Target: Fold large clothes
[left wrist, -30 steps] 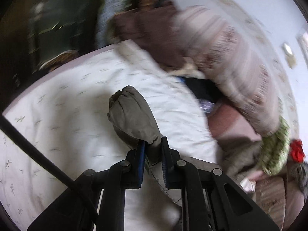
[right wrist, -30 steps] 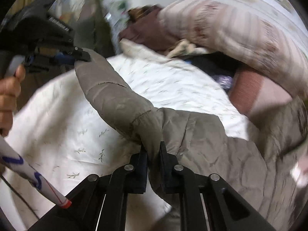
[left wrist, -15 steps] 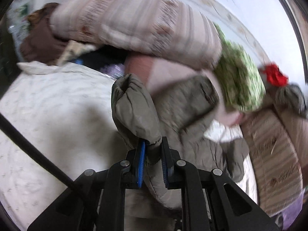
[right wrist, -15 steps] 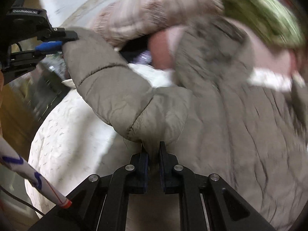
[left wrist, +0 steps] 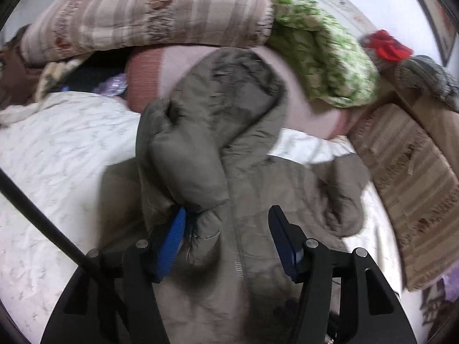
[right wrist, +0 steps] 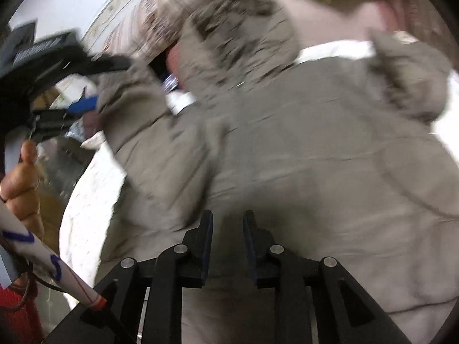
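A: Status?
B: Both claws just let go. My left gripper point(left wrist: 226, 235) has opened wide, sleeve point(left wrist: 183, 166) slack betw the jaws. My right gripper point(right wrist: 228, 230) has opened partway, nothing pinched.
A: Jacket?
B: Hooded jacket point(left wrist: 243, 195) mid-bed point(left wrist: 57, 149), hood point(left wrist: 229, 91) at the pillow edge.
A: Risk?
B: Puffy sleeve could spring back, undo the fold.

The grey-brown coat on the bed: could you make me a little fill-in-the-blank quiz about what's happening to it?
1. The coat lies on a ____ bedspread.
2. The coat's hood is trimmed with ____.
3. The left gripper has its jaws ____, a sleeve lying against its blue pad.
4. Behind the hood, a ____ patterned quilt is piled.

Missing words: white; fur; open; green
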`<state>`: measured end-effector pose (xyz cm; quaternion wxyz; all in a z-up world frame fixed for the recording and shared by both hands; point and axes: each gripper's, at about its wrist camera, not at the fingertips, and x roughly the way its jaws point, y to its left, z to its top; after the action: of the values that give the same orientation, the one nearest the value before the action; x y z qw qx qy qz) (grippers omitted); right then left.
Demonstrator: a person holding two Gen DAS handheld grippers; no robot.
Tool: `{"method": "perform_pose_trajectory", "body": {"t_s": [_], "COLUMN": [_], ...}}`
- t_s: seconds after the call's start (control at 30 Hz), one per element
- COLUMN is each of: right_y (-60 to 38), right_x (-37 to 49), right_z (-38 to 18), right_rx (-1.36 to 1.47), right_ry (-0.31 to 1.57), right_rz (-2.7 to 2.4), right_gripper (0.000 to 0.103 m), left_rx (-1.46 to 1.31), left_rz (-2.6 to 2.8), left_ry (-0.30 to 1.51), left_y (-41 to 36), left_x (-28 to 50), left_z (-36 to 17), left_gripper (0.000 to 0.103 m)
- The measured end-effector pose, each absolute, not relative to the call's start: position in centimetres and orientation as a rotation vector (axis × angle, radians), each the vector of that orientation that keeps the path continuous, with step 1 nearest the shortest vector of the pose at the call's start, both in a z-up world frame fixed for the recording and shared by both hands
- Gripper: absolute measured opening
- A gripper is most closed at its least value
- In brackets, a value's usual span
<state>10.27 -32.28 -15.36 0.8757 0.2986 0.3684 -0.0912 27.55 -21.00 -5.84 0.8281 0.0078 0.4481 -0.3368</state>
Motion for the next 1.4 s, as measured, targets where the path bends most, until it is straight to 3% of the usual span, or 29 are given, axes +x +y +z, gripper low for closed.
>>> {"method": "perform_pose_trajectory", "body": {"t_s": [0.07,0.2,0.3,0.37,0.7,0.73,0.77,0.8,1.0,1.23,1.3,1.4], "right_y": [-34.5,-38.4,-41.2,-42.8,-45.4,-45.4,-45.5,-45.6,-46.3,-51.4,-55.0,-60.2], "right_x": [8.8,6.7,5.3,4.6,11.9,12.3,12.9,13.3,13.1,5.4,3.9,2.4], "right_z": [-15.0,-13.9,-13.0,-12.4,-16.7,-17.0,-17.3,-17.5,-17.7,-12.4,-12.9,-15.0], "right_rx": [0.649,0.708,0.762,0.781,0.683,0.666,0.631,0.608,0.592,0.756,0.798,0.884], "right_ry": [0.742,0.694,0.654,0.634,0.833,0.844,0.861,0.870,0.901,0.688,0.676,0.667], "right_rz": [-0.252,-0.340,-0.384,-0.400,-0.412,-0.421,-0.448,-0.464,-0.457,-0.366,-0.420,-0.517], "right_gripper": [0.045,0.051,0.065,0.067,0.066,0.061,0.035,0.024,0.024,0.028,0.041,0.042], "left_rx": [-0.031,-0.122,-0.109,-0.118,0.102,0.098,0.085,0.074,0.044,0.032,0.024,0.022], "left_rz": [-0.820,-0.999,-1.006,-1.002,-0.552,-0.541,-0.531,-0.522,-0.478,-0.479,-0.491,-0.502], "left_ry": [0.993,1.110,1.102,1.097,1.004,1.014,1.022,1.021,0.993,0.936,0.925,0.930], "left_y": [-22.2,-24.3,-24.1,-22.9,-14.7,-14.2,-13.6,-13.2,-12.9,-12.8,-12.8,-13.1], "left_x": [27.1,25.6,24.0,23.1,22.6,22.5,22.3,22.2,20.7,17.4,16.4,15.7], "left_z": [-5.7,-6.1,-5.9,-5.7,-9.5,-9.9,-10.3,-10.3,-10.3,-8.7,-8.4,-8.5], "left_gripper": [0.060,0.060,0.060,0.060,0.060,0.060,0.060,0.060,0.060,0.060,0.060,0.060]}}
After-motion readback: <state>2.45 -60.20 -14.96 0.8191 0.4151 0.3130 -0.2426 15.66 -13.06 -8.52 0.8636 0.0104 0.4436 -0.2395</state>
